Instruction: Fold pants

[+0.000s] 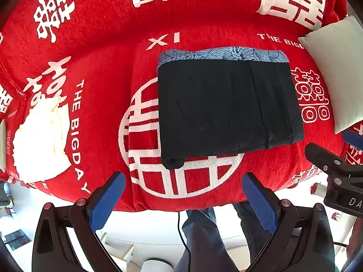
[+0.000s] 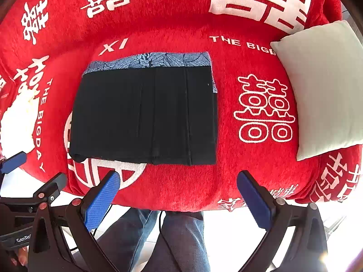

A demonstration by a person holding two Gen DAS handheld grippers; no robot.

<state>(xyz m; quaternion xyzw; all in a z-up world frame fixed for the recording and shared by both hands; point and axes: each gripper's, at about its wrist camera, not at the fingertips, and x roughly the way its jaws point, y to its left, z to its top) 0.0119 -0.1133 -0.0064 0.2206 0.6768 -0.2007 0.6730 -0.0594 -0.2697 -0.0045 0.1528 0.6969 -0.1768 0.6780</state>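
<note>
Black pants (image 1: pixel 226 106) lie folded into a flat rectangle on a red sofa cover, with a blue patterned garment (image 1: pixel 222 54) showing under their far edge. They also show in the right wrist view (image 2: pixel 145 115), with the blue patterned garment (image 2: pixel 149 60) behind. My left gripper (image 1: pixel 183 195) is open and empty, held just in front of the pants' near edge. My right gripper (image 2: pixel 178 192) is open and empty, in front of the pants. The right gripper also shows in the left wrist view (image 1: pixel 329 158), at the right edge.
The red sofa cover (image 1: pixel 102 52) has white characters and lettering. A pale cushion (image 2: pixel 322 86) leans at the right. A crumpled white cloth (image 1: pixel 40 138) lies at the left. A person's legs in jeans (image 2: pixel 181 238) and a bright floor are below the sofa's front edge.
</note>
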